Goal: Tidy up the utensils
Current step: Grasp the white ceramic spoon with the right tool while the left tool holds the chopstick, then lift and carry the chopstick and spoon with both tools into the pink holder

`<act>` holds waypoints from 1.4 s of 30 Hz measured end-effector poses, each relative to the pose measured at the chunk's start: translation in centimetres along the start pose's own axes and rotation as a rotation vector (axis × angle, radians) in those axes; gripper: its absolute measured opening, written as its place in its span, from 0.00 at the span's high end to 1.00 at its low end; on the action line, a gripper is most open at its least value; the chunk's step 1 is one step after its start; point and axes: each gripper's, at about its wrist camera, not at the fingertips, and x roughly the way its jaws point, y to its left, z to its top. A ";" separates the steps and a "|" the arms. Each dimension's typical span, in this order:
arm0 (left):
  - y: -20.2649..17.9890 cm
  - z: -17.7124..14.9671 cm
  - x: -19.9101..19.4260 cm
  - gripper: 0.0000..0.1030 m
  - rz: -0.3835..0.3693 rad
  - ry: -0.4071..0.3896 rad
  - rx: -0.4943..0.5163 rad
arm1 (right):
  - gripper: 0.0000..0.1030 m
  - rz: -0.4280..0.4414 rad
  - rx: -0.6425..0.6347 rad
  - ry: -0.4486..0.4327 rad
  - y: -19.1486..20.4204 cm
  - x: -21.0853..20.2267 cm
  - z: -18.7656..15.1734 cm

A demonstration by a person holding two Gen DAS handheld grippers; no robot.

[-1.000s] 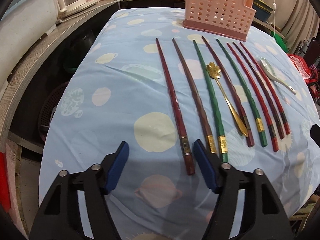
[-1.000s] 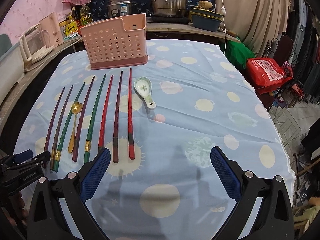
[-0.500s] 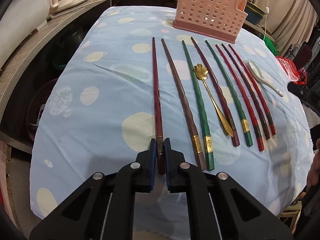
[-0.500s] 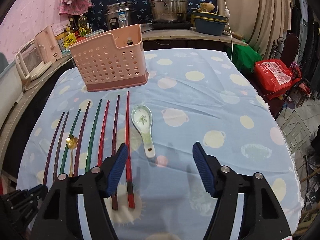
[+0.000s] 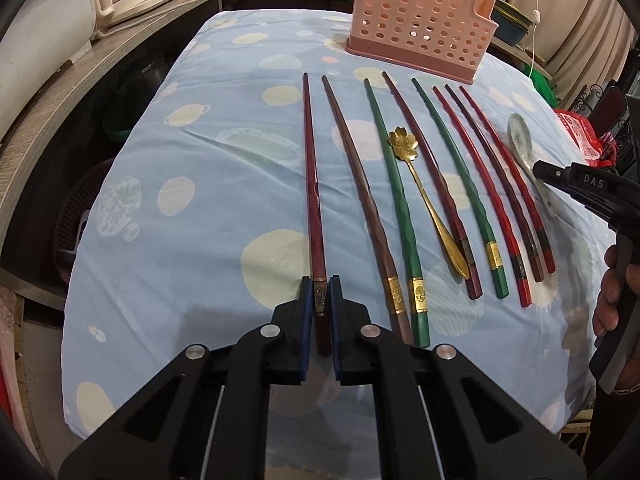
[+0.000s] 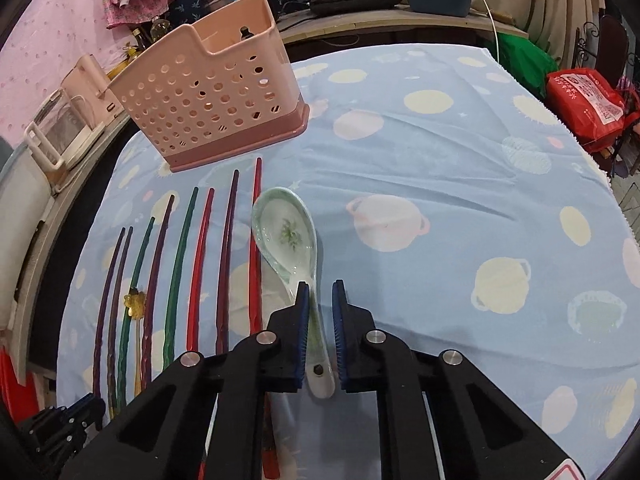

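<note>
we've got left tool (image 5: pixel 320 292) clamped on near end of dark red chopstick (image 5: pixel 311 168), leftmost in the row on the surface (image 5: pixel 208 184). right tool (image 6: pixel 320 300) nearly together round ceramic spoon (image 6: pixel 286 236) handle; can't tell if gripping. pink holder (image 6: pixel 212 100) ahead-left, w/ other chopsticks left of the spoon.
</note>
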 end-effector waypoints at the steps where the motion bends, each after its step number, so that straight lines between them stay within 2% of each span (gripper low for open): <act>1: -0.1 0.1 0.0 0.92 0.003 0.000 0.002 | 0.90 0.006 0.001 -0.004 -0.1 0.0 -0.1; 8: -0.1 0.1 0.1 0.92 0.002 0.001 0.000 | 0.89 0.059 0.027 0.017 0.0 0.0 -1.1; 18: -0.1 0.0 0.0 0.92 -0.001 -0.012 -0.002 | 0.92 0.008 -0.031 -0.010 0.7 -0.6 -2.2; 25: 0.3 -0.5 -1.1 0.92 -0.036 -0.018 -0.017 | 0.93 -0.022 -0.026 -0.055 0.1 -3.8 -2.7; 37: 0.7 -0.9 -7.1 0.93 -0.050 -0.145 -0.012 | 0.94 -0.033 -0.021 -0.171 0.1 -11.1 -3.8; 42: 1.5 0.0 -10.2 0.93 -0.051 -0.218 -0.021 | 0.94 -0.031 -0.036 -0.222 0.6 -13.6 -3.5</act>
